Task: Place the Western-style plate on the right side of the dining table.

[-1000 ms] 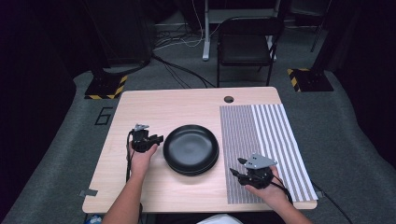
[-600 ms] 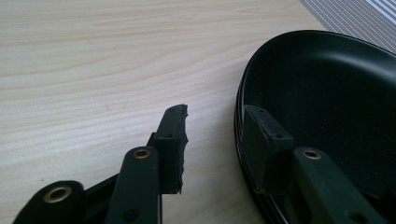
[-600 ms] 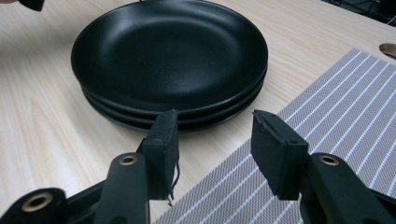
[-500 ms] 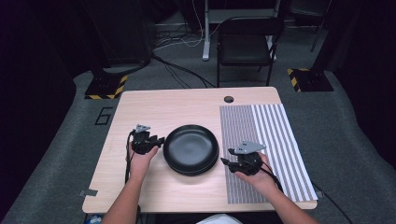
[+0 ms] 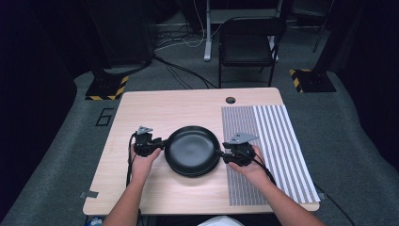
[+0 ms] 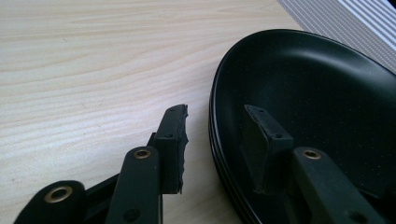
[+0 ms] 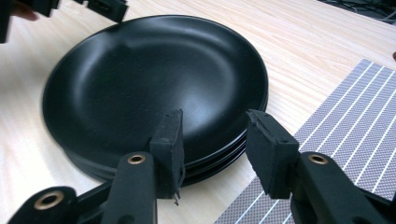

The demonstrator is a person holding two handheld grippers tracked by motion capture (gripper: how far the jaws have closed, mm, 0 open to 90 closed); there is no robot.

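Black plates (image 5: 192, 150), right claw (image 5: 220, 154) now at their rim, closing.

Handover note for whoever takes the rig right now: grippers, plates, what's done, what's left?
Left hand-held gripper: jaws open, straddling the left rim of the stack of black plates, one jaw inside the top plate, one outside on the table; no squeeze visible yet.
Right hand-held gripper: jaws have just been closing, open at the stack's right rim, one over the top plate, the other beside the rim.
Stack: sits mid-table, just left of the striped placemat, not lifted.
Done: both grippers brought to opposite rims.
Left: probably close on a plate and lift it, perhaps onto the mat.
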